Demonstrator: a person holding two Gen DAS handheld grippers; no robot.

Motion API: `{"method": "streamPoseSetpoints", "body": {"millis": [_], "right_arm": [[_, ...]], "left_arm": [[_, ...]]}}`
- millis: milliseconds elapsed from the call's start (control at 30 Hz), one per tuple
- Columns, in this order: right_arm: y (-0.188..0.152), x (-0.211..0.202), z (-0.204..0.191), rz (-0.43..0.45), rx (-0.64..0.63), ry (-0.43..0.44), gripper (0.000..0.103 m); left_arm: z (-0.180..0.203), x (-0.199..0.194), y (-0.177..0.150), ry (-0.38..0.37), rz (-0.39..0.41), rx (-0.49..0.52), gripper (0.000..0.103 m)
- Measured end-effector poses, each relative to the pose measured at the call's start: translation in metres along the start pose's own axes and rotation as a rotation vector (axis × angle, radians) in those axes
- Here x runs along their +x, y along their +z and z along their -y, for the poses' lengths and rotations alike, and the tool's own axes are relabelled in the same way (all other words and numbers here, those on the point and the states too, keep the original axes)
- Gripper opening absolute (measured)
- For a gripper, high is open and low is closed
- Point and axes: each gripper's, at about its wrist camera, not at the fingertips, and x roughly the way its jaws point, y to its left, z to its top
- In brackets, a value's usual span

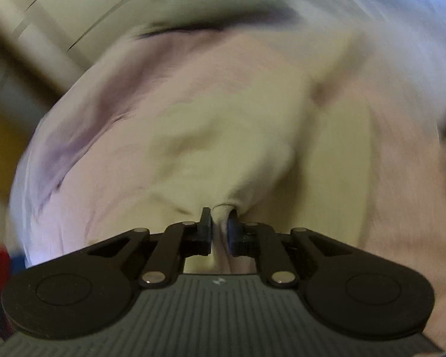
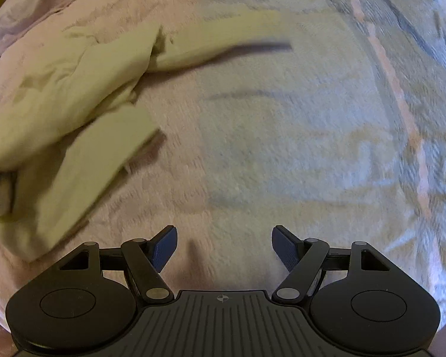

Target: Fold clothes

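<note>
The left gripper (image 1: 220,223) has its black fingers pinched nearly together on a bunched edge of the pale yellow fabric garment (image 1: 223,136), which spreads toward 12 o'clock in the blurred left wrist view, over a fluffy pinkish-white blanket (image 1: 401,178). The right gripper (image 2: 224,244) hangs with its blue-padded fingers spread wide, holding nothing, above the same blanket (image 2: 282,148). In the right wrist view the crumpled garment (image 2: 68,95) lies toward 10 o'clock, well apart from the fingers.
</note>
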Motion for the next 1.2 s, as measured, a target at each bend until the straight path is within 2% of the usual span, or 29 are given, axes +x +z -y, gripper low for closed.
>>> {"method": "streamPoseSetpoints", "body": {"millis": [100,167,267,367,433,533,600,700,800,900,1033,1067,1100,1167,1200], "right_arm": [[0.019,0.000,-0.010,0.031,-0.036,0.010,0.074],[0.034,0.000,-0.020,0.059,-0.065,0.020,0.074],[0.057,-0.001,-0.040,0.123,-0.115,0.055,0.074],[0.078,-0.001,-0.067,0.199,-0.185,0.093,0.074],[0.089,0.001,-0.088,0.246,-0.256,0.108,0.074],[0.099,0.010,-0.121,0.305,-0.402,0.096,0.074],[0.105,0.020,-0.143,0.337,-0.507,0.077,0.074],[0.115,0.039,-0.171,0.379,-0.652,0.071,0.074],[0.129,0.058,-0.195,0.411,-0.763,0.078,0.074],[0.140,0.077,-0.212,0.460,-0.856,0.084,0.074],[0.144,0.103,-0.231,0.534,-1.029,0.053,0.074],[0.144,0.108,-0.234,0.551,-1.061,0.049,0.074],[0.144,0.114,-0.236,0.568,-1.094,0.045,0.074],[0.145,0.124,-0.241,0.600,-1.150,0.047,0.074],[0.146,0.128,-0.243,0.607,-1.155,0.073,0.074]], "left_arm": [[-0.088,-0.018,0.009,0.089,0.062,-0.190,0.010],[-0.147,-0.020,0.007,0.169,0.071,-0.297,0.010],[-0.227,-0.006,-0.017,0.236,0.017,-0.465,0.010],[-0.276,0.024,-0.057,0.214,-0.087,-0.584,0.011],[-0.282,0.031,-0.083,0.166,-0.109,-0.606,0.013],[-0.273,0.028,-0.114,0.130,-0.140,-0.580,0.014],[-0.266,0.021,-0.134,0.078,-0.152,-0.584,0.019],[-0.264,0.015,-0.159,-0.014,-0.161,-0.661,0.030],[-0.276,0.024,-0.175,-0.049,-0.161,-0.752,0.034],[-0.290,0.041,-0.182,-0.130,-0.128,-0.911,0.046],[-0.301,0.058,-0.188,-0.235,-0.089,-1.082,0.050],[-0.301,0.062,-0.189,-0.244,-0.092,-1.103,0.050],[-0.300,0.067,-0.191,-0.243,-0.103,-1.112,0.045],[-0.297,0.077,-0.191,-0.236,-0.137,-1.079,0.037],[-0.295,0.083,-0.191,-0.231,-0.156,-1.055,0.022]]}}
